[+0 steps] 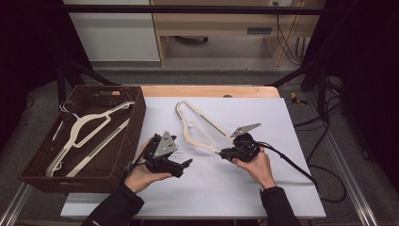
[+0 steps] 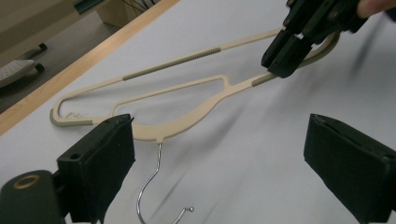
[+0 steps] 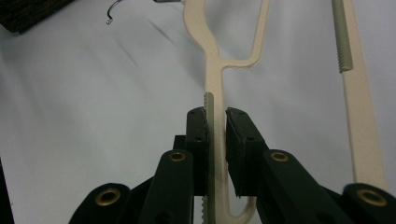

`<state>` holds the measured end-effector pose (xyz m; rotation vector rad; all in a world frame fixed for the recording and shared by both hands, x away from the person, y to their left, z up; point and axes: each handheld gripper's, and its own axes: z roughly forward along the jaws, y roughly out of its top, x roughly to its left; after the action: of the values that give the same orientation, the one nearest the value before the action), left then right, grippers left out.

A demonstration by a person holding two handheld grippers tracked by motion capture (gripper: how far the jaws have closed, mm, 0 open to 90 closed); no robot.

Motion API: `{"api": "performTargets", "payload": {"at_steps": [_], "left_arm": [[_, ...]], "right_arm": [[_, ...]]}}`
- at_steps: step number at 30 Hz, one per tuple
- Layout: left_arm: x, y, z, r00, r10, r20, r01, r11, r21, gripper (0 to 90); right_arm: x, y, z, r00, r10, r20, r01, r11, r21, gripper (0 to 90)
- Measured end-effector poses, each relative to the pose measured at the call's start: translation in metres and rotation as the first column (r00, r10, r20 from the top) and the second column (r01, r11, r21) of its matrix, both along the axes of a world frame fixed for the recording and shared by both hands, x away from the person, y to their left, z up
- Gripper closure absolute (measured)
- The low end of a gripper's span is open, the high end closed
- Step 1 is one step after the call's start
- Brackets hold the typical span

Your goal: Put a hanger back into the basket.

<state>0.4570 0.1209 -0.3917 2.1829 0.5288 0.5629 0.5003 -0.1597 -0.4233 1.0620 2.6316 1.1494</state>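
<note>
1. Cream hanger (image 1: 200, 126): it lies flat on the white sheet of the table (image 1: 282, 188), in front of you and slightly right of the middle, with its metal hook (image 2: 152, 186) pointing toward your left tool.
2. Right tool (image 1: 225, 153): your right hand (image 1: 256, 165) holds it with its jaws closed on the near end of the hanger's arm (image 3: 214, 140), clamping the ribbed grip strip between the pads.
3. Left tool (image 1: 181, 165): it sits in your left hand (image 1: 141, 174) with its jaws spread wide and nothing between them, just short of the hook.
4. Brown wicker basket (image 1: 136, 122): it stands at the left edge of the table and holds another cream hanger (image 1: 87, 136).
</note>
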Motion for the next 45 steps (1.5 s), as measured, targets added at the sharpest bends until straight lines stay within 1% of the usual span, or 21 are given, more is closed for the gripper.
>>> {"api": "performTargets", "payload": {"at_steps": [2,4,10,12,16,19,21,24,25,27,30,31,33,34,36,38,39,40,42,43,45], "left_arm": [[0.007,-0.009,-0.008,1.0000,-0.004,-0.007,0.005,0.9997,0.026,9.5],[0.013,-0.016,-0.015,0.9999,-0.010,-0.011,0.011,0.9987,0.050,9.9],[0.030,-0.028,-0.027,0.9988,-0.030,-0.039,0.033,0.9971,0.069,14.8],[0.036,-0.031,-0.029,0.9989,-0.032,-0.035,0.035,0.9965,0.076,17.5],[0.049,-0.038,-0.035,0.9985,-0.046,-0.029,0.049,0.9927,0.111,23.5],[0.056,-0.043,-0.040,0.9972,-0.072,-0.021,0.074,0.9881,0.135,27.7],[0.059,-0.047,-0.044,0.9963,-0.085,-0.016,0.086,0.9868,0.137,29.5],[0.063,-0.050,-0.049,0.9946,-0.104,0.000,0.102,0.9796,0.173,33.4],[0.064,-0.051,-0.051,0.9937,-0.112,0.004,0.109,0.9749,0.194,34.8],[0.066,-0.052,-0.055,0.9935,-0.114,0.008,0.110,0.9714,0.211,38.0],[0.066,-0.054,-0.059,0.9921,-0.123,0.024,0.113,0.9619,0.249,44.1],[0.066,-0.055,-0.060,0.9924,-0.119,0.031,0.107,0.9623,0.250,46.7],[0.066,-0.054,-0.058,0.9916,-0.120,0.049,0.104,0.9615,0.254,53.2],[0.065,-0.053,-0.057,0.9916,-0.120,0.049,0.104,0.9627,0.250,56.8],[0.064,-0.052,-0.055,0.9891,-0.136,0.056,0.117,0.9589,0.259,58.1],[0.063,-0.052,-0.054,0.9863,-0.152,0.064,0.129,0.9532,0.273,60.3],[0.062,-0.052,-0.054,0.9850,-0.159,0.068,0.134,0.9490,0.286,61.4],[0.061,-0.053,-0.053,0.9837,-0.166,0.068,0.139,0.9436,0.301,62.6],[0.061,-0.054,-0.053,0.9804,-0.184,0.070,0.153,0.9344,0.322,64.3],[0.060,-0.054,-0.053,0.9786,-0.192,0.073,0.160,0.9343,0.318,65.1],[0.058,-0.054,-0.052,0.9748,-0.211,0.072,0.178,0.9298,0.322,66.7]], "right_arm": [[0.000,-0.001,0.001,1.0000,0.004,0.003,-0.004,1.000,-0.006,79.9],[-0.001,-0.001,0.001,1.0000,0.003,0.003,-0.003,1.000,0.001,79.9],[-0.001,-0.001,0.002,1.0000,0.007,0.001,-0.007,1.000,0.000,79.9],[-0.001,-0.001,0.002,1.0000,0.009,0.000,-0.009,1.000,-0.001,79.9],[-0.001,-0.001,0.002,0.9999,0.011,-0.003,-0.011,1.000,-0.001,79.9],[-0.001,-0.002,0.003,0.9999,0.015,-0.001,-0.015,1.000,0.001,79.9],[-0.001,-0.002,0.003,0.9998,0.019,-0.005,-0.019,1.000,0.000,79.9],[-0.001,-0.001,0.003,0.9999,0.011,-0.008,-0.011,1.000,0.005,79.9],[-0.001,-0.001,0.003,0.9999,0.011,-0.010,-0.011,1.000,0.005,79.8],[-0.001,-0.001,0.003,0.9998,0.014,-0.011,-0.014,1.000,0.005,79.9],[-0.001,-0.002,0.004,0.9997,0.020,-0.011,-0.020,1.000,0.006,79.8],[-0.001,-0.001,0.004,0.9998,0.013,-0.017,-0.013,1.000,0.007,79.8],[-0.001,-0.001,0.003,0.9998,0.018,-0.012,-0.018,1.000,0.008,79.8],[-0.001,-0.001,0.003,0.9997,0.019,-0.014,-0.019,1.000,0.003,79.7],[-0.001,-0.001,0.004,0.9996,0.023,-0.014,-0.023,1.000,0.018,79.7],[-0.001,-0.002,0.004,0.9994,0.033,-0.014,-0.033,0.999,0.020,79.5],[0.000,-0.002,0.004,0.9991,0.043,-0.006,-0.042,0.999,0.019,79.5],[-0.001,-0.001,0.003,0.9994,0.036,-0.002,-0.036,0.999,0.019,79.3],[-0.001,-0.001,0.003,0.9986,0.052,0.006,-0.052,0.999,0.013,78.8],[-0.001,0.000,0.003,0.9989,0.047,0.007,-0.047,0.999,0.014,78.1],[-0.001,0.000,0.003,0.9981,0.059,0.017,-0.059,0.998,0.015,73.7]]}}
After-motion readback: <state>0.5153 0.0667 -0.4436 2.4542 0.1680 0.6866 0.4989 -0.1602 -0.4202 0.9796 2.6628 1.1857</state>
